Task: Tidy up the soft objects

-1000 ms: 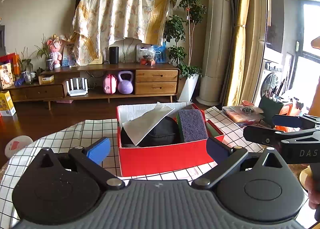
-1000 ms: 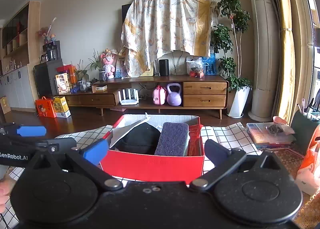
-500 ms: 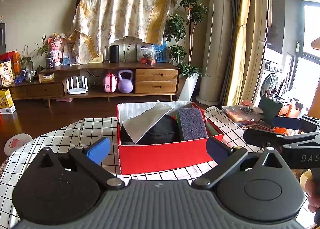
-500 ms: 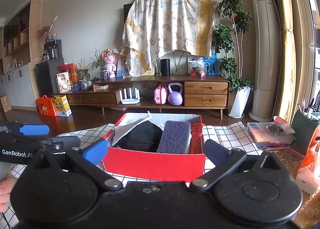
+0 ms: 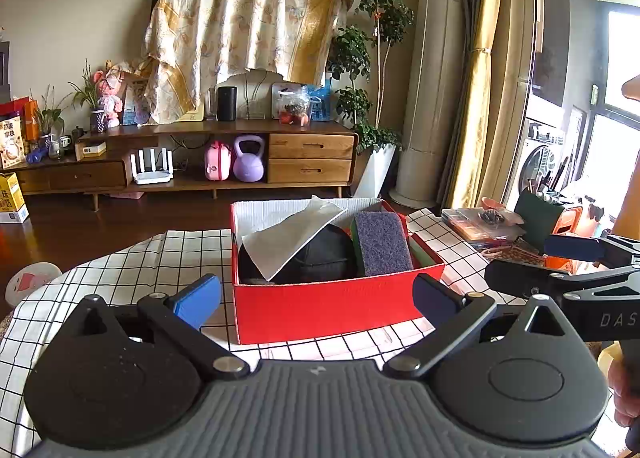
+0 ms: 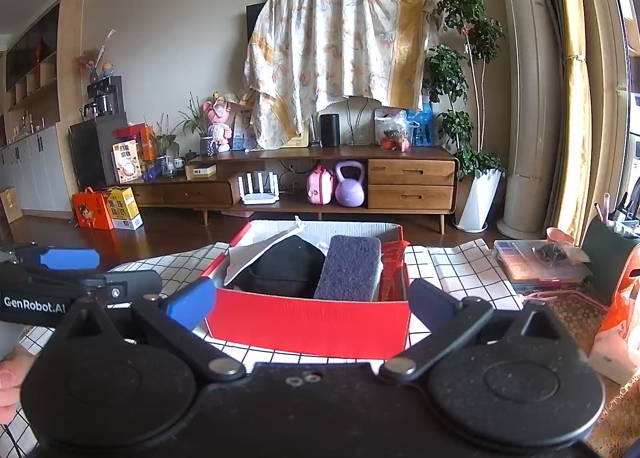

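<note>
A red cardboard box [image 5: 336, 310] [image 6: 308, 324] stands on the checked tablecloth straight ahead in both wrist views. Inside it lie a black cap [image 5: 320, 256] [image 6: 288, 268], a white sheet [image 5: 292, 240] across the cap, and a purple sponge [image 5: 380, 244] [image 6: 350, 268] leaning at the right. My left gripper [image 5: 316, 298] is open in front of the box, holding nothing. My right gripper [image 6: 310, 300] is open too, level with the box's near wall. Each gripper shows at the other view's edge: the right gripper [image 5: 568, 258] on the right, the left gripper [image 6: 68, 270] on the left.
The table carries a black-and-white checked cloth [image 5: 120, 266]. At the right sit a clear plastic case [image 6: 536, 264], a dark green holder [image 6: 608, 262] and an orange bag [image 6: 624, 298]. Behind the table is wooden floor and a TV cabinet [image 5: 192, 162].
Both grippers have drawn back and risen a little, so the box sits slightly lower and farther in view. Both stay open; nothing in the box has moved.
</note>
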The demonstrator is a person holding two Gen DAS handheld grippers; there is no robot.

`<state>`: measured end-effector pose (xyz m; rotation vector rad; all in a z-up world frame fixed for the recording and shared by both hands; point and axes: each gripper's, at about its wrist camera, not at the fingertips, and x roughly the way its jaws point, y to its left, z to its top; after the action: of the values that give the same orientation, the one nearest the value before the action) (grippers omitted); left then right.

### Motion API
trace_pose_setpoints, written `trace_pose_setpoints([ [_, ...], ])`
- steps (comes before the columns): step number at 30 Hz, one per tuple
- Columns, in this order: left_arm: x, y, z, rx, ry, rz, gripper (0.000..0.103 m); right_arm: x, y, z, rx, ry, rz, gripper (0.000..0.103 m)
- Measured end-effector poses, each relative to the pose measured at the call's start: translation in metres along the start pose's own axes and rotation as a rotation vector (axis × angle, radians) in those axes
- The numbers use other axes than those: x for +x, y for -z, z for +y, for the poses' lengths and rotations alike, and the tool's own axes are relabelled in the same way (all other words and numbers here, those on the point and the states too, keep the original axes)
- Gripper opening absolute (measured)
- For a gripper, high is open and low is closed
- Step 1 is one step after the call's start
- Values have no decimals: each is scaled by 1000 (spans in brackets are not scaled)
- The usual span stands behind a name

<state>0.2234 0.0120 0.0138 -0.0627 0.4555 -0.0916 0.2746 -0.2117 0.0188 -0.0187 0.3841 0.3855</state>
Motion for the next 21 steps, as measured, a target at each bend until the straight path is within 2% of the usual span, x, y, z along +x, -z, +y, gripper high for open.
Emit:
trace_pose_setpoints([
  [21, -3, -2, -4, 0, 15, 4, 103, 0, 1, 0, 2, 4, 3, 103],
])
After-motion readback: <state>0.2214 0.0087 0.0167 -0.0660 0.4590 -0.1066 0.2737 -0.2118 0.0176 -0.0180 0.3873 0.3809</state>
